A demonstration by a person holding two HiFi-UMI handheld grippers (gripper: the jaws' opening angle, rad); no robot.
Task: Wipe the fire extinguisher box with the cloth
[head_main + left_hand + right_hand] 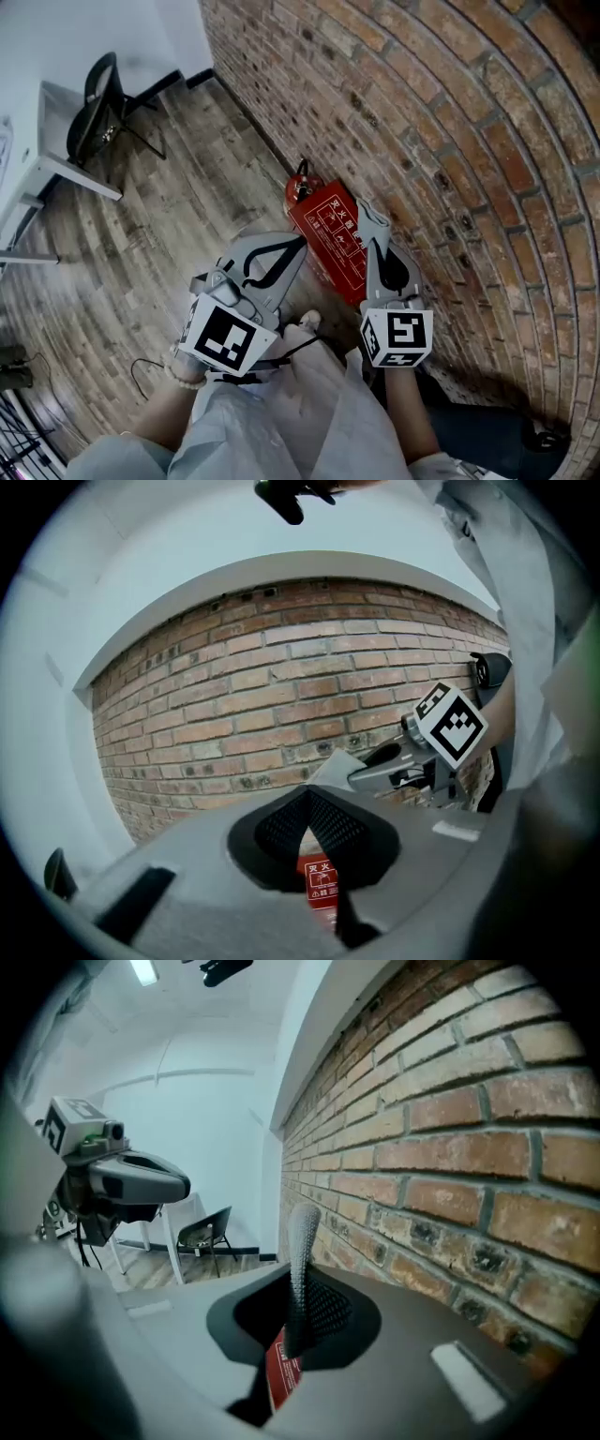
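I hold my left grey plastic tongs (pixel 298 246) and my right grey plastic tongs (pixel 368 216) side by side, low in front of me, and both point forward and down. The left jaws meet at their tips. The right jaws are pressed together as well. Neither pair holds anything. A pale bead bracelet (pixel 184 377) sits on my left wrist (pixel 173 394).

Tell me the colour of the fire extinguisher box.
The fire extinguisher box is red with white label panels; clearest in the head view.

The fire extinguisher box (pixel 330 234) stands on the floor (pixel 159 220) against the brick wall (pixel 450 122), chair (pixel 94 103) well beyond.
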